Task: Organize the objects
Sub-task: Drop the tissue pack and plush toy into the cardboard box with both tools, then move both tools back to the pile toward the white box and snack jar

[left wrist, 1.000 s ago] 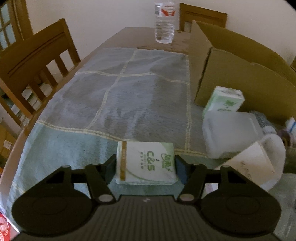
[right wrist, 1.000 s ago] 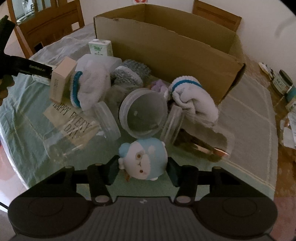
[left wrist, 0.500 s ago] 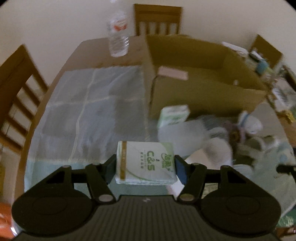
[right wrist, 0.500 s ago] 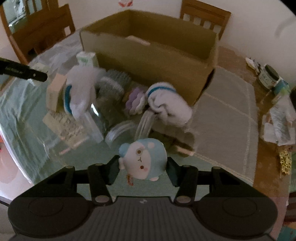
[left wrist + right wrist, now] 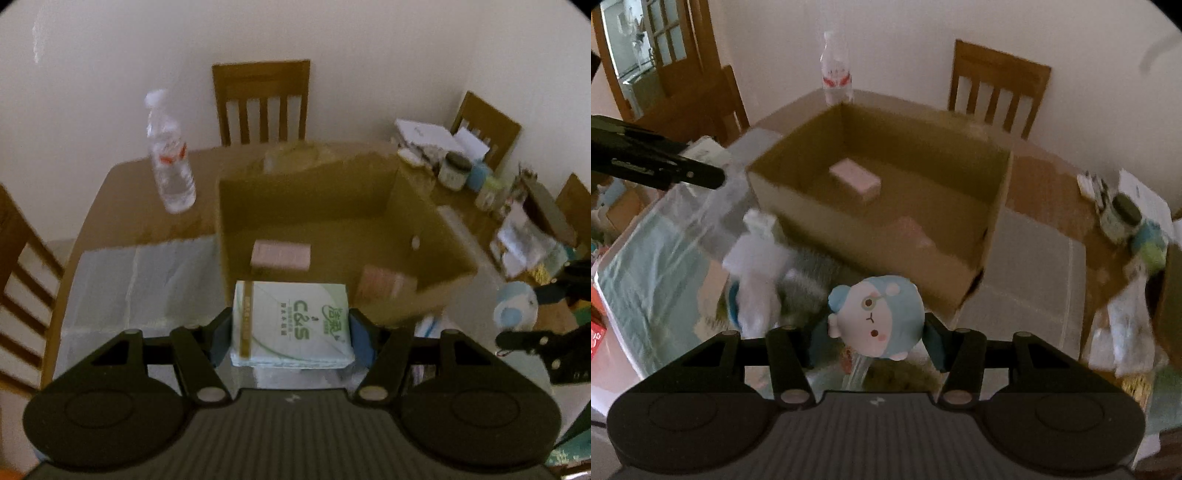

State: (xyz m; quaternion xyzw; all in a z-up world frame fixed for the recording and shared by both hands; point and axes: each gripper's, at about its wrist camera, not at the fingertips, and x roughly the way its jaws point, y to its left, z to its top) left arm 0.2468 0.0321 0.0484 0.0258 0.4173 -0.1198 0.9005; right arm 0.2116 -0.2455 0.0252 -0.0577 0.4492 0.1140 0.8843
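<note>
On your far left, a clear water bottle (image 5: 170, 173) stands on the bare wood of the table (image 5: 110, 206), beside the open cardboard box (image 5: 332, 229). Your left gripper (image 5: 291, 326) is closed on a green-and-white C&S tissue pack (image 5: 291, 325), pinched across its long side, so its long axis runs left to right between the fingers. The pack hangs at the box's near wall, and the opening lies straight ahead and below it. Inside the box lie two pink packets, one (image 5: 280, 254) near the left wall and one (image 5: 384, 284) nearer the front right. Moving right, your right gripper (image 5: 873, 325) is closed on a round blue-and-white plush toy (image 5: 875, 317), face towards you, held above the pile of cloth and jars just short of the box's near corner. The left gripper looks nearer the opening, so it probably releases first; the plush needs to travel forward and slightly left to clear the wall.
</note>
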